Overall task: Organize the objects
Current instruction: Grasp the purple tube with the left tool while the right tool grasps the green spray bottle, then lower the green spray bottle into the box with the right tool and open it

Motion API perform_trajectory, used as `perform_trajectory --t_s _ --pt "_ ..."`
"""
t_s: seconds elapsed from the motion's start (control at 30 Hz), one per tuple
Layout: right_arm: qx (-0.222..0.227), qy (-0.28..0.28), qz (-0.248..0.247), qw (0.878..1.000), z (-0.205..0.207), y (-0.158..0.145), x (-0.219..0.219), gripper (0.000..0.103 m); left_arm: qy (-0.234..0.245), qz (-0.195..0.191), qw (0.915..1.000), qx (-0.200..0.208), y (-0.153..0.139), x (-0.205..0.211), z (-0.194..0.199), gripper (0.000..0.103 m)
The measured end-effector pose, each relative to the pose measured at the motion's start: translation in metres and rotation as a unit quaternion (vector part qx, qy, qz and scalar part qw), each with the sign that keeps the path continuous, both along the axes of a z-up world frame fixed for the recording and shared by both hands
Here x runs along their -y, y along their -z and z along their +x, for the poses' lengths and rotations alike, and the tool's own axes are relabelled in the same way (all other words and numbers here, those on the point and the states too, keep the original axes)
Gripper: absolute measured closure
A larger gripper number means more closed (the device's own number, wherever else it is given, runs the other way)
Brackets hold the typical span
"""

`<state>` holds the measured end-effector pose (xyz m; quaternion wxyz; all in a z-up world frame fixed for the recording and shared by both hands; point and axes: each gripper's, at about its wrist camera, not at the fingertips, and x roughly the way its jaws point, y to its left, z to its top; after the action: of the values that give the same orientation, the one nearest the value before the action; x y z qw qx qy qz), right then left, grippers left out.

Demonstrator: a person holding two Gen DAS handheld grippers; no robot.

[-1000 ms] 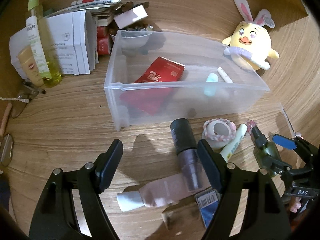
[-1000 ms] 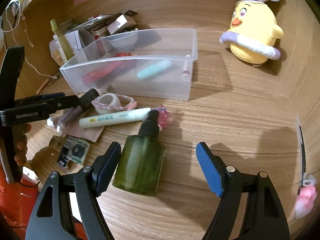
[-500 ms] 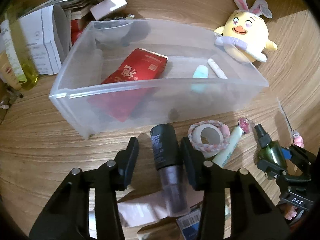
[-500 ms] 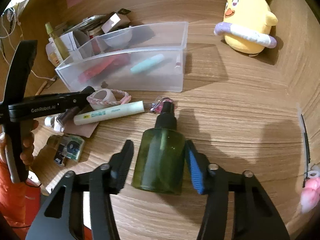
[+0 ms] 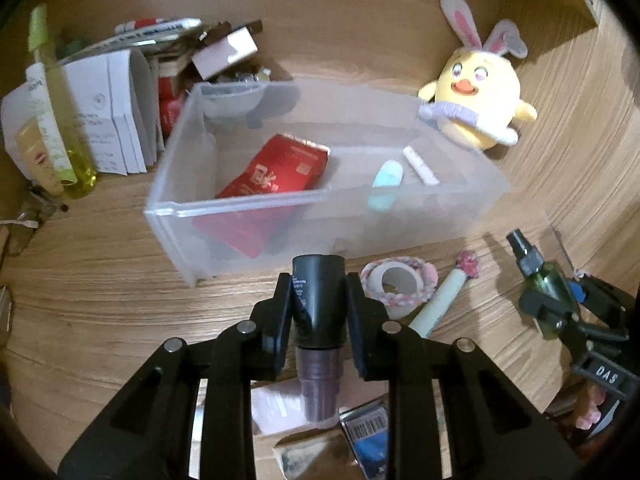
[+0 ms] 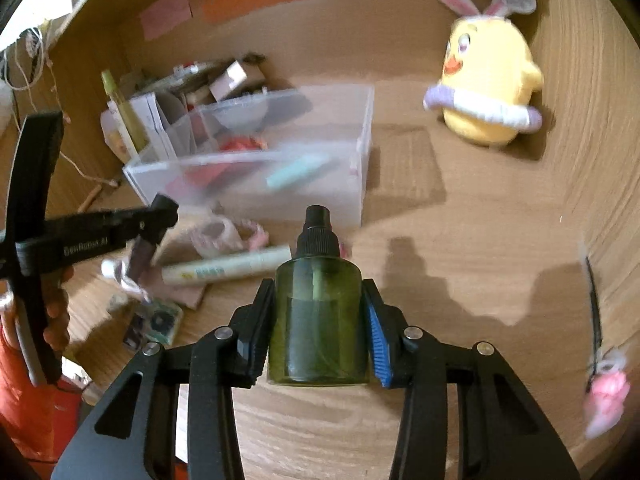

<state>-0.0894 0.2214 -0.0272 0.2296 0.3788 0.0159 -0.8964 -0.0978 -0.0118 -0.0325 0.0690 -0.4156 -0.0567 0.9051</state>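
Pick-up step — left tongs [image 5: 318,312] just closed, pinching the dark bottle [image 5: 319,304]; right tongs [image 6: 318,320] clamp the green spray bottle [image 6: 318,316]. Next, likely: carry both over the clear bin's [image 5: 240,204] rim.

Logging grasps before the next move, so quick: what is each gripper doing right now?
Left gripper: jaws have just closed on the black-capped purple bottle.
Right gripper: jaws have just closed on the green spray bottle.

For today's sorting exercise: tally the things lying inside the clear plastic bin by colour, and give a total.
Red: 1, red foil packet
Light blue: 1, light blue tube
White: 1, white stick
Total in the clear plastic bin: 3
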Motion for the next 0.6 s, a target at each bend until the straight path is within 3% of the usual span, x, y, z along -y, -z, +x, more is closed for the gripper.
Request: perform_trajectory --t_s 0.13,0.6 --pt "-0.032 0.001 -0.013 0.999 -0.004 -0.019 0.003 0.065 -0.008 0.010 0.9998 -0.017 -0.013 0.004 0.005 0.078" --pt "-0.083 -0.005 -0.034 0.996 -0.038 -0.057 0.019 0.065 -0.029 0.021 0.9949 -0.094 -0.068 0.016 0.015 0.078"
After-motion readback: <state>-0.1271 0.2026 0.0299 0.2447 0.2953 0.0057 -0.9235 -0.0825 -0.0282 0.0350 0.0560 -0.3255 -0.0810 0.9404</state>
